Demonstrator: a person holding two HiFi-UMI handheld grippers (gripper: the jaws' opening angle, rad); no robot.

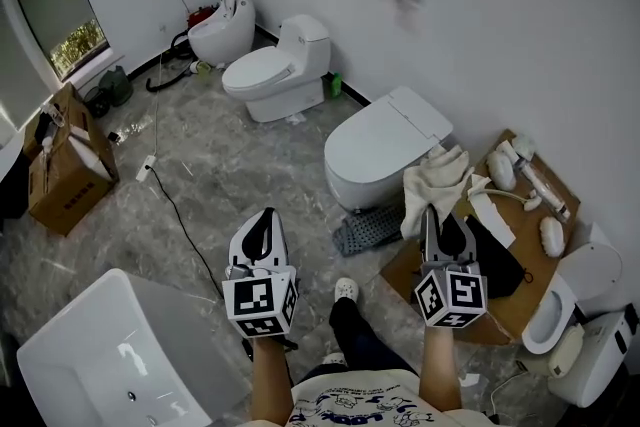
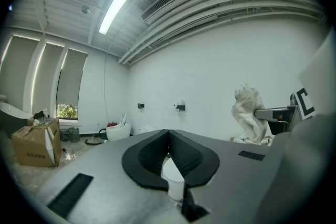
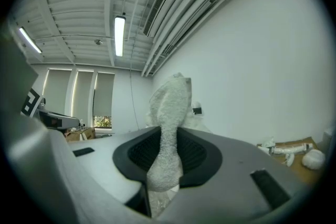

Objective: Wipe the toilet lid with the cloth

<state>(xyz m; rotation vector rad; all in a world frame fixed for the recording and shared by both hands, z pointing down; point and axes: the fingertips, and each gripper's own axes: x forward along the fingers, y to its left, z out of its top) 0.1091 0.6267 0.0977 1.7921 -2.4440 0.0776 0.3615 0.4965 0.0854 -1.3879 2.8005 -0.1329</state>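
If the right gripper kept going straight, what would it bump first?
Probably the white wall, with the cloth in the right gripper touching first. The toilet seems below that line; depth is unclear.

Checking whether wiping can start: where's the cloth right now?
The cloth is clamped in the right claw, at the head view's right side, held by the right edge of the nearest toilet lid.

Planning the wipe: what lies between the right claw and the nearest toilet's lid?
Only the cream terry cloth, pinched in the right claw, lies before the closed white toilet lid; the head view shows it.
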